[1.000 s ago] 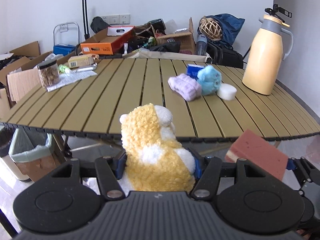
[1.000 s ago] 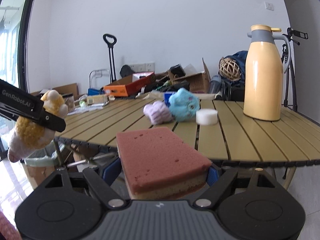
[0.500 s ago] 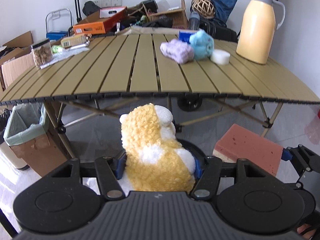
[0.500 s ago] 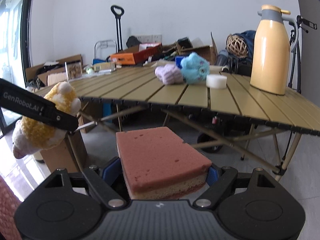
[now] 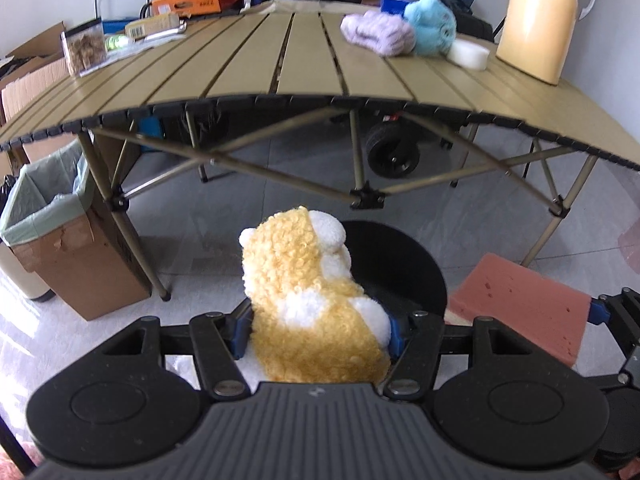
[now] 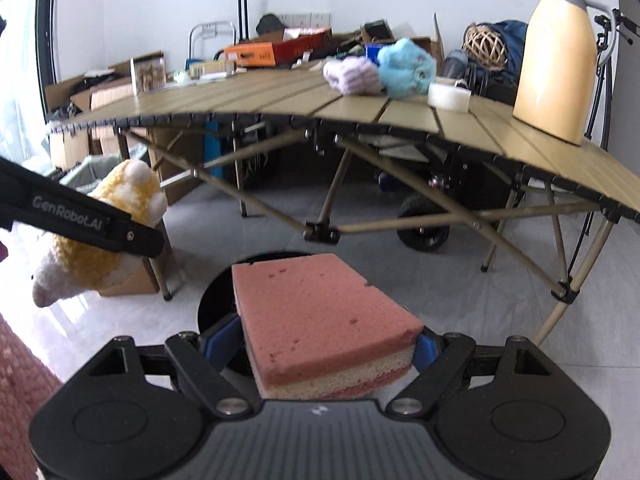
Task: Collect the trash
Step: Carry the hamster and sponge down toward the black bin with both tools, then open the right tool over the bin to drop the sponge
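The left gripper (image 5: 316,330) has its fingers pinching a fluffy yellow and white plush toy (image 5: 314,304), one blue pad on each side of it. The right gripper (image 6: 328,346) has its fingers pinching a thick pink sponge block with a pale bottom layer (image 6: 320,316). Both grippers are held low, out in front of the near edge of the worktop, over the grey tiled floor (image 5: 460,216). Under both of them is a round black bin (image 5: 400,264), and the plush toy and the sponge are up over its rim, not inside it. The tan slatted folding worktop (image 5: 248,68) is up above and further back. Near its far right corner stands a tall yellow jug with a grey lid (image 6: 554,56). Just beside the jug lies a small white round thing (image 6: 448,95), and next to that sit a fluffy blue plush (image 6: 406,66) and a soft purple knitted thing (image 6: 352,75), touching each other. Near the far left edge of the worktop there is a clear jar with brown bits inside (image 5: 83,50). On the floor by the left legs of the worktop stands a brown cardboard box lined with a pale green bag (image 5: 60,240).
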The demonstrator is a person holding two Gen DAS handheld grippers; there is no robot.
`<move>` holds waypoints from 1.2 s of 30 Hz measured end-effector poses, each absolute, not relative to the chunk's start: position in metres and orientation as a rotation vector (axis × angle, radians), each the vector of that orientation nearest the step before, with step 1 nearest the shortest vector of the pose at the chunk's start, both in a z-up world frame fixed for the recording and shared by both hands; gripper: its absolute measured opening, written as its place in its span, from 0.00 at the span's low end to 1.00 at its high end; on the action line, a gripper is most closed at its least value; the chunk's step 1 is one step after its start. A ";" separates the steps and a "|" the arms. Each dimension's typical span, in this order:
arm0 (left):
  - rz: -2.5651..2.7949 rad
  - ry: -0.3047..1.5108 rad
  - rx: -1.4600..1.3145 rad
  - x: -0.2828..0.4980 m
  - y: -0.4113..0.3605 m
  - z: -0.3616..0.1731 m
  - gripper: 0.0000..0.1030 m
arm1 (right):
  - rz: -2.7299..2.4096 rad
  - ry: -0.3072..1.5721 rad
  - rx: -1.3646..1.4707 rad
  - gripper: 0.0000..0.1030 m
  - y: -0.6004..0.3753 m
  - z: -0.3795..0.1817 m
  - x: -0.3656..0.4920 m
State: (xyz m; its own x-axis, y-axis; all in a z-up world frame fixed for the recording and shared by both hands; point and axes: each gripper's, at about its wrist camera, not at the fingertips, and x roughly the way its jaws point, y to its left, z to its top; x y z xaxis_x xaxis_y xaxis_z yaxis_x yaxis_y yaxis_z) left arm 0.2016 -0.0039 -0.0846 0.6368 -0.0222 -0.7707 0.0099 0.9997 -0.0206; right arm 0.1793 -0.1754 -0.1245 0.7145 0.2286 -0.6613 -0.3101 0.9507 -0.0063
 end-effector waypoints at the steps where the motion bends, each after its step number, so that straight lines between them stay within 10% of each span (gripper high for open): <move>1: -0.015 0.887 -0.016 0.203 -0.003 -0.088 0.60 | 0.298 0.726 -0.124 0.81 -0.174 -0.127 0.179; 36: 0.120 0.998 -0.114 0.235 0.045 -0.161 0.60 | 0.187 0.908 -0.190 0.81 -0.158 -0.164 0.213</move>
State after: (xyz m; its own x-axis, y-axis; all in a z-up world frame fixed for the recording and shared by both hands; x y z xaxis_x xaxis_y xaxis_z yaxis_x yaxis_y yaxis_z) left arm 0.2353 0.0450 -0.1609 0.5365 0.0487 -0.8425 -0.1528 0.9874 -0.0402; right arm 0.2126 -0.1578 -0.1643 0.6016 0.0806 -0.7948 -0.2409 0.9669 -0.0844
